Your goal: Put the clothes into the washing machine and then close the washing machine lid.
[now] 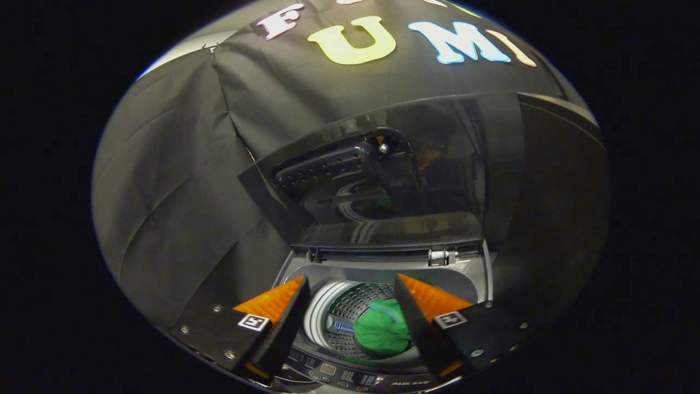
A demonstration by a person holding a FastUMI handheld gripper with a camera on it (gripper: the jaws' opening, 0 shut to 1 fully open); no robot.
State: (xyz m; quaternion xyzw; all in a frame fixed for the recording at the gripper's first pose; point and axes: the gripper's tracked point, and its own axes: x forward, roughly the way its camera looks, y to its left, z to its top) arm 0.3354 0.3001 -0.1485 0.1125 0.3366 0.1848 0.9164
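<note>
I find the green garment (381, 330) already lying in the perforated drum (350, 306) of the top-loading washing machine (383, 262), low between my fingers and beyond them. My gripper (350, 323) is spread wide, holding nothing, poised over the opening. Loading looks done; I judge lid closing is the step in hand. The tinted lid (383, 180) stands raised on its rear hinges (443, 256). Next I must lift clear of the control panel (350, 377), reach behind the lid's upper edge and draw it forward. There is open room above the tub; the booth cloth hangs close behind.
</note>
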